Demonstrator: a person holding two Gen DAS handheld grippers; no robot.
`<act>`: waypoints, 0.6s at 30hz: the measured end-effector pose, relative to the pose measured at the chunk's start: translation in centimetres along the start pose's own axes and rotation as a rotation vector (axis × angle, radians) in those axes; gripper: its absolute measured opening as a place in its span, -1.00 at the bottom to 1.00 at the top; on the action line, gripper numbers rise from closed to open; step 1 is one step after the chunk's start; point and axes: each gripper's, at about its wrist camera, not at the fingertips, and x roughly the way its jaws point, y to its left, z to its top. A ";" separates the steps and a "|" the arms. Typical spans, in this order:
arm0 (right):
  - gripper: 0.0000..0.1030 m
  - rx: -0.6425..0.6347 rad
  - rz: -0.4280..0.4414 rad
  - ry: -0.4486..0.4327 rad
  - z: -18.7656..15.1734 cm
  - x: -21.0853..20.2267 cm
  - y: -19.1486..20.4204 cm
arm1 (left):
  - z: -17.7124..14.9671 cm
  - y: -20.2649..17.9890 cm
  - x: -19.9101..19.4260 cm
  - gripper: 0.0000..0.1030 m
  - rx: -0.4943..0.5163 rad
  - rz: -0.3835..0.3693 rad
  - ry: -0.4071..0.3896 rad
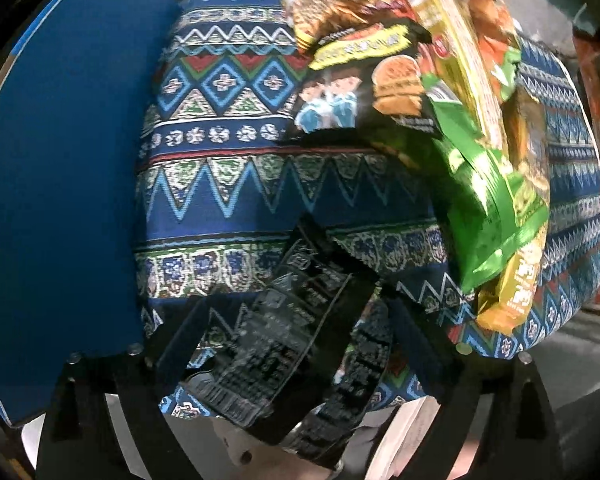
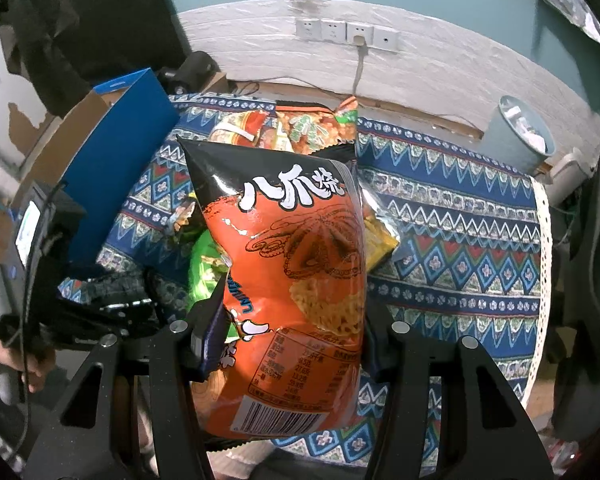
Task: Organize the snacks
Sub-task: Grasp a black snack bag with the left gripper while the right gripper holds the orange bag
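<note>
My left gripper (image 1: 300, 316) is shut on a black snack bag (image 1: 276, 344) printed with white text, held above the patterned tablecloth (image 1: 228, 184). A pile of snack bags lies ahead to the right: a black burger bag (image 1: 364, 92), a green bag (image 1: 480, 200), a yellow bag (image 1: 516, 288). My right gripper (image 2: 292, 320) is shut on an orange and black octopus snack bag (image 2: 300, 280), held upright over the pile (image 2: 296, 128). The left gripper (image 2: 112, 300) shows at the left in the right wrist view.
A blue cardboard box (image 1: 60, 160) stands at the table's left, open at the top (image 2: 112, 136). A grey bin (image 2: 520, 132) stands beyond the table's far right corner. A wall with sockets (image 2: 340, 32) is behind. The tablecloth's right half (image 2: 460, 240) is bare.
</note>
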 end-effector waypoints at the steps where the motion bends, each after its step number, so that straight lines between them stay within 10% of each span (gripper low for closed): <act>1: 0.04 0.006 -0.002 0.002 -0.1 0.0 -0.2 | 0.0 -0.4 0.0 0.81 -0.005 -0.010 -0.002; 18: 0.04 0.003 0.001 0.011 -0.3 0.1 -0.2 | -1.6 -3.6 0.8 0.81 0.168 -0.011 0.084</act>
